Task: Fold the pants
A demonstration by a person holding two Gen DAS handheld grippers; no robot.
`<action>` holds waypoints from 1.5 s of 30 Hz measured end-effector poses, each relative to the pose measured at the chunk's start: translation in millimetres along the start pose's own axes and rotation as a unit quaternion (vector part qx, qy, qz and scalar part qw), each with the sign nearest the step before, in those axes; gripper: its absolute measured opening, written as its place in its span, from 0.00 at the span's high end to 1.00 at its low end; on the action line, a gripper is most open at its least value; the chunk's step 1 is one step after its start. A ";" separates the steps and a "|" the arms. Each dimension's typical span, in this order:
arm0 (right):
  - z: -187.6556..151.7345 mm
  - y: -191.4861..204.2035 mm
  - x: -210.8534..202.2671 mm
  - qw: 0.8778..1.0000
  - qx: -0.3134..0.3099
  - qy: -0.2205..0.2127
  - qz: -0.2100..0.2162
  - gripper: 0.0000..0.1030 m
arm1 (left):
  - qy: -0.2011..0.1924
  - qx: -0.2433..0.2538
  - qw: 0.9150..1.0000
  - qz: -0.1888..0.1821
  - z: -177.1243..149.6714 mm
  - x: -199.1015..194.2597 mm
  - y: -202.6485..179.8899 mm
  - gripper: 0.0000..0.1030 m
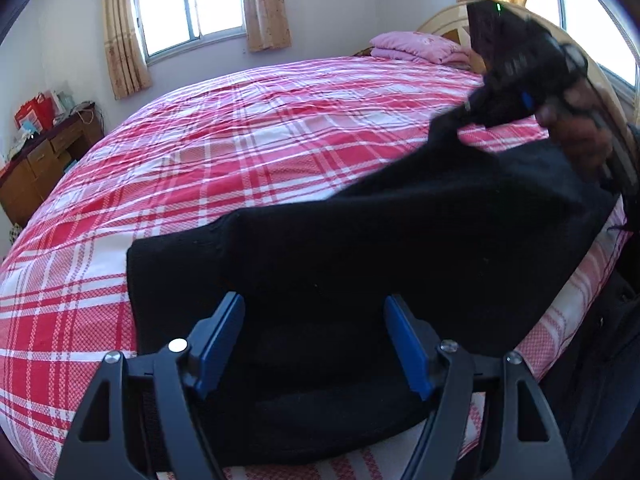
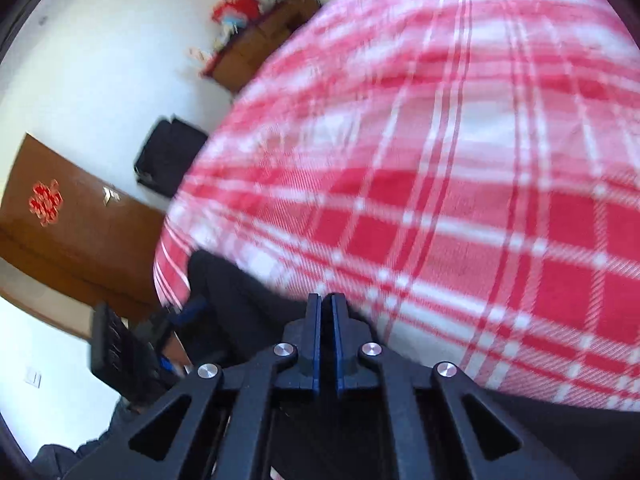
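Black pants [image 1: 360,248] lie across the near edge of a bed with a red and white plaid cover [image 1: 240,152]. My left gripper [image 1: 316,312] is open, its blue pads either side of the pants' near end, just above the cloth. In the left wrist view my right gripper [image 1: 472,106] is up at the right, shut on the pants' far end and lifting it off the bed. In the right wrist view the right gripper [image 2: 326,300] has its pads nearly together, with black pants cloth [image 2: 240,304] hanging below and left; the view is blurred.
A folded pink blanket [image 1: 420,48] lies at the head of the bed by the headboard. A wooden desk [image 1: 44,164] with clutter stands at the left wall. Windows with curtains [image 1: 188,8] are behind. A dark bag [image 2: 168,156] sits on the floor beside the bed.
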State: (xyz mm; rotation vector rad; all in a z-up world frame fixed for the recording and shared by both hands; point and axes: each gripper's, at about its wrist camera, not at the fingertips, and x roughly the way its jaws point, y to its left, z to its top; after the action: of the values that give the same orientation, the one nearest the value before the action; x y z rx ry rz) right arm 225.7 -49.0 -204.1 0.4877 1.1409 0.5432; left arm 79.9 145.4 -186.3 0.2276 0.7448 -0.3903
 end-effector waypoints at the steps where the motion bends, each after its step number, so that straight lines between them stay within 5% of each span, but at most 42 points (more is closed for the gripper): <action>1: 2.5 -0.1 -1.1 1.000 -0.001 -0.004 -0.011 0.96 | 0.000 0.000 1.000 -0.001 0.2 0.2 -0.4 0.23; 7: 2.4 -19.9 17.5 0.997 -0.004 0.001 -0.081 0.99 | -0.003 0.008 1.000 -0.001 -2.3 1.6 -4.2 0.20; 12: -1.8 -28.3 15.7 0.999 0.002 0.011 -0.043 0.99 | -0.004 0.005 1.000 -0.001 -2.3 -0.6 -4.7 0.20; 15: -6.0 -22.1 -3.3 0.998 -0.017 -0.004 -0.062 0.97 | -0.006 -0.001 1.000 -0.003 -1.2 -2.9 -5.0 0.20; 16: -8.6 -20.4 -15.5 0.997 -0.026 -0.014 -0.073 0.94 | -0.005 -0.004 1.000 -0.003 0.2 -3.8 -5.1 0.20; 18: -15.7 -22.8 -40.4 0.996 -0.027 -0.029 -0.083 0.72 | -0.008 -0.007 1.000 -0.008 4.1 -7.9 -6.4 0.20; 19: -19.0 -25.2 -52.5 0.995 -0.022 -0.037 -0.085 0.48 | -0.010 -0.006 1.000 -0.011 6.4 -9.2 -7.9 0.20; 20: -26.2 -29.3 -70.6 0.995 -0.016 -0.048 -0.088 0.39 | -0.014 -0.001 1.000 -0.014 9.4 -12.2 -10.9 0.20; 25: -82.5 -58.7 -176.8 0.984 0.015 -0.112 -0.136 0.39 | -0.026 0.052 0.998 -0.036 26.9 -20.0 -47.2 0.20; 33: -178.4 -115.5 -319.6 0.937 0.137 -0.227 -0.228 0.40 | -0.037 0.172 0.978 -0.113 72.1 -13.2 -145.1 0.20; 36: -208.8 -133.8 -348.6 0.918 0.192 -0.257 -0.232 0.40 | -0.043 0.202 0.967 -0.151 90.2 -11.2 -183.2 0.20; 45: -243.1 -162.9 -377.0 0.898 0.241 -0.282 -0.238 0.50 | -0.021 0.273 0.938 -0.210 96.2 7.2 -280.2 0.20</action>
State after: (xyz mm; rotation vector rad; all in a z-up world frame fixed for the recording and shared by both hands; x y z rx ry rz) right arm -96.2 -391.3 -120.1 0.7059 0.7746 -0.3158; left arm 25.3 -142.2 -140.3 0.5847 0.6274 -1.0105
